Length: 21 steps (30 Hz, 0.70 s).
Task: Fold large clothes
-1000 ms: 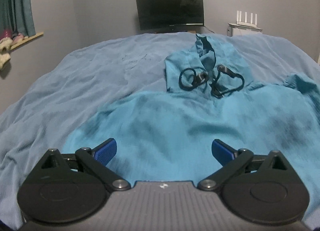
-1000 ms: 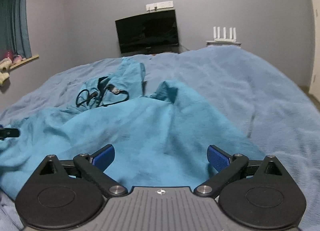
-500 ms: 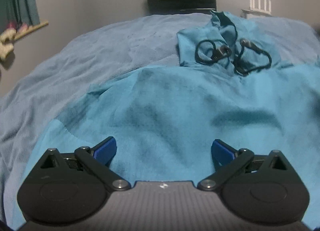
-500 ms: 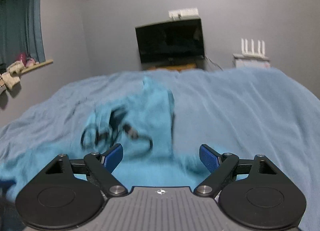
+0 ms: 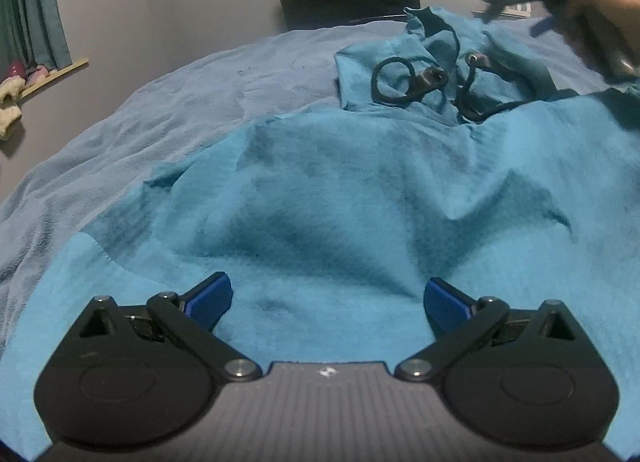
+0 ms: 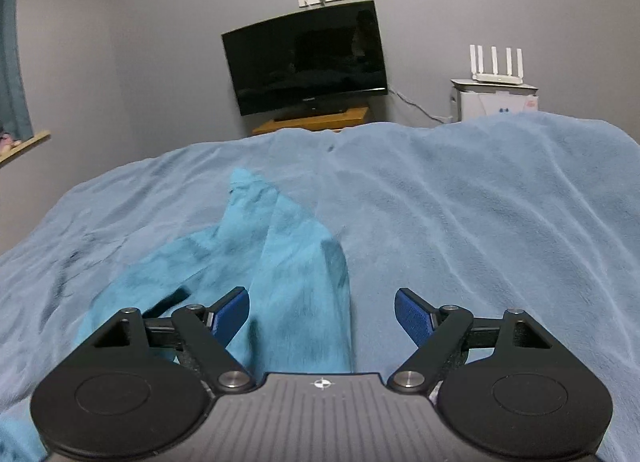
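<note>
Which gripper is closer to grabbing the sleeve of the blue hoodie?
Right. The right gripper has the sleeve directly ahead, jaws closing. The left gripper faces the hoodie's body.

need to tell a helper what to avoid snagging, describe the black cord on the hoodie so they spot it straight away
Start at the blue blanket covering the bed, then find the teal hoodie spread on it. At its far end, on the crumpled hood, lies the cord: the only black, looped thing on the fabric.

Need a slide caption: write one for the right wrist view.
Right gripper, jaws closing with nothing gripped, above the teal hoodie's sleeve on the blue blanket.
</note>
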Available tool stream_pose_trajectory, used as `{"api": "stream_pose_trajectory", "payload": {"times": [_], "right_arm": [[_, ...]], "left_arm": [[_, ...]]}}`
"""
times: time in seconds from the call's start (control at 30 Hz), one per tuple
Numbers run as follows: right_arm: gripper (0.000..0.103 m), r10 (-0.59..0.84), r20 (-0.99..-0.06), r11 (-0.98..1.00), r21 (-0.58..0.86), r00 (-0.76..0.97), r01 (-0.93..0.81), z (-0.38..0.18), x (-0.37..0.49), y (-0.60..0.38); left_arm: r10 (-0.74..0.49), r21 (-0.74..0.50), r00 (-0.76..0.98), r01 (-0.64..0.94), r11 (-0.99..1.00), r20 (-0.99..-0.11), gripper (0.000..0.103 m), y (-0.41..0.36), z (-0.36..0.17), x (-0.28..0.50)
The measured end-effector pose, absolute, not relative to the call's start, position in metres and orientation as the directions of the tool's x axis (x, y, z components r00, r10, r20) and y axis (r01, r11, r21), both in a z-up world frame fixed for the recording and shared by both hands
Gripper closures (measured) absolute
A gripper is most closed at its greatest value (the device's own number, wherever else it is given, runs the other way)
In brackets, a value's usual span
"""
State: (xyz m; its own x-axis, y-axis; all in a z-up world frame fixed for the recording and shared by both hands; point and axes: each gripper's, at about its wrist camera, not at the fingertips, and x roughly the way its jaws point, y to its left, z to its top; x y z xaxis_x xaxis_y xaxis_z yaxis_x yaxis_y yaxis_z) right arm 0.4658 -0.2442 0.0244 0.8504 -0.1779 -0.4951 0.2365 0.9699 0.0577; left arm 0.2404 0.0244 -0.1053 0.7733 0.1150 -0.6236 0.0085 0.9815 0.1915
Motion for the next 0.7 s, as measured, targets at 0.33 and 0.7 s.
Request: {"api": "stream_pose_trajectory", "payload": {"times": [0.33, 0.7], "right_arm": [[0.093, -0.057, -0.571, 0.963, 0.186, 0.819, 0.197, 0.009, 0.522, -0.253], [0.101, 0.2, -0.318, 0.978, 0.114, 0.927, -0.172, 0.076, 0.392, -0.21]], "left_arm": [[0.065, 0.147, 0.775, 0.036, 0.989, -0.629, 0.0, 0.025, -0.114, 0.249], [0.032, 0.115, 0.774, 0.054, 0.992, -0.633, 0.0, 0.031, -0.112, 0.247]]}}
